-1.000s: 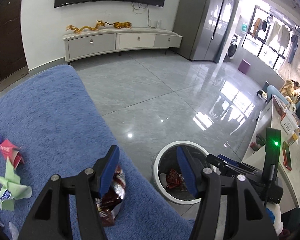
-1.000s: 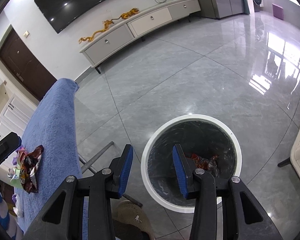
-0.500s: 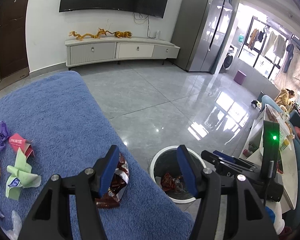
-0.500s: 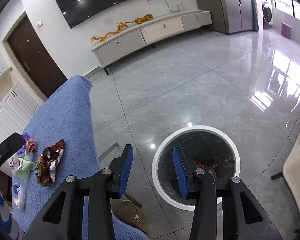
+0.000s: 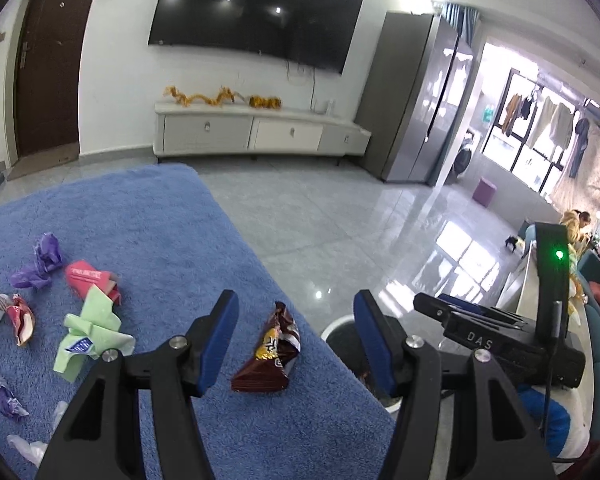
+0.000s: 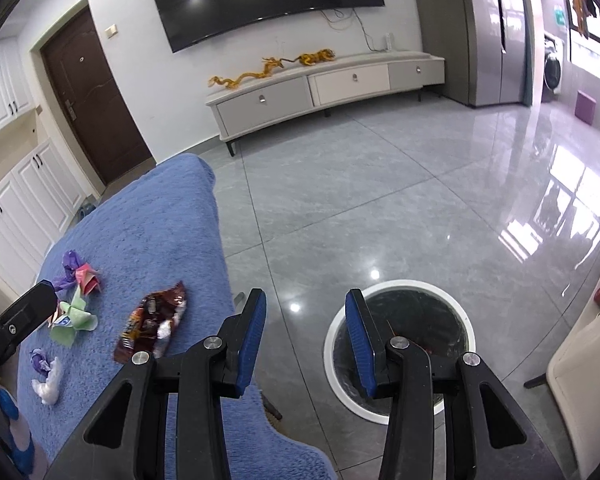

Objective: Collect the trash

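A crumpled brown snack wrapper point(image 5: 272, 352) point(image 6: 152, 324) lies on the blue cloth point(image 5: 140, 216) point(image 6: 160, 216) near its right edge. My left gripper point(image 5: 296, 332) hovers open above it; the wrapper shows in the gap between the fingers, untouched. Further left lie green point(image 5: 90, 330), pink point(image 5: 86, 278), purple point(image 5: 40, 262) and red point(image 5: 20, 318) wrappers. My right gripper point(image 6: 306, 336) is open and empty over the floor beside the white-rimmed bin point(image 6: 464, 320) point(image 5: 334, 328). A red wrapper point(image 6: 424, 346) lies inside the bin, mostly hidden by the right finger.
Grey tiled floor point(image 6: 380, 200) spreads beyond the cloth's edge. A TV cabinet point(image 6: 324, 84) and a grey fridge point(image 5: 416, 100) stand at the far wall. A white table point(image 6: 588, 380) edges the bin on the right. Small plastic scraps point(image 6: 46, 380) lie near the cloth's front.
Both grippers have risen and tilted up, so more of the room shows. In the left view the brown wrapper went from behind the left finger to the gap. Jaws unchanged.
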`<state>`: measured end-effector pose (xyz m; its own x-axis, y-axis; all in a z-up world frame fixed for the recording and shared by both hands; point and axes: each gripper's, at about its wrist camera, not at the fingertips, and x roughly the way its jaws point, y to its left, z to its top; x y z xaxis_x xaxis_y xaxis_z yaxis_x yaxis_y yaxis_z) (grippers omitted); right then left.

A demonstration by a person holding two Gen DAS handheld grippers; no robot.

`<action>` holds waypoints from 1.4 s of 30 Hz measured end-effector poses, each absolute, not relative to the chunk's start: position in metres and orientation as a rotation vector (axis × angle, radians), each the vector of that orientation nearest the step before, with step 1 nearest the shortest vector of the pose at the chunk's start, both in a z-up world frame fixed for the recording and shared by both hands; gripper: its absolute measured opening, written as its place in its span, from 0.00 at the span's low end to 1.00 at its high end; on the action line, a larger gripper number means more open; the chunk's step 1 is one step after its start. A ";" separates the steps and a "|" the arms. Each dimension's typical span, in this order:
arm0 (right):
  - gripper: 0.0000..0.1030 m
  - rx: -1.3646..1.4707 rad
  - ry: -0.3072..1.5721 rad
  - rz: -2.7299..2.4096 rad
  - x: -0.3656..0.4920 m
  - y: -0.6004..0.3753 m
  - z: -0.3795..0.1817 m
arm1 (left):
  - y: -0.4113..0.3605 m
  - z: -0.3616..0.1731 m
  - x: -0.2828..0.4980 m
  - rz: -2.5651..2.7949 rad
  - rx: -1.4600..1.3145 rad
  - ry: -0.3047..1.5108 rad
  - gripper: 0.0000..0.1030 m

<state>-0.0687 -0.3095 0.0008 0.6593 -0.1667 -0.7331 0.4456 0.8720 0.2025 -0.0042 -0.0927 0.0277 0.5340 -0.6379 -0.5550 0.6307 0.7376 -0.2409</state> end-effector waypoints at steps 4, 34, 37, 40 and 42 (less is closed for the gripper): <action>0.43 0.344 0.782 -0.362 -0.063 -0.296 0.014 | -0.083 0.030 -0.006 -0.785 -0.021 0.638 0.56; 0.44 0.235 0.837 -0.369 -0.005 -0.250 0.035 | -0.048 0.019 0.000 -0.876 0.012 0.675 0.56; 0.44 0.241 0.827 -0.358 0.003 -0.250 0.035 | -0.049 0.018 0.008 -0.862 0.025 0.685 0.56; 0.44 0.256 0.826 -0.346 0.008 -0.251 0.032 | -0.050 0.015 0.013 -0.847 0.033 0.696 0.56; 0.44 0.266 0.831 -0.340 0.010 -0.252 0.028 | -0.051 0.012 0.016 -0.834 0.034 0.707 0.56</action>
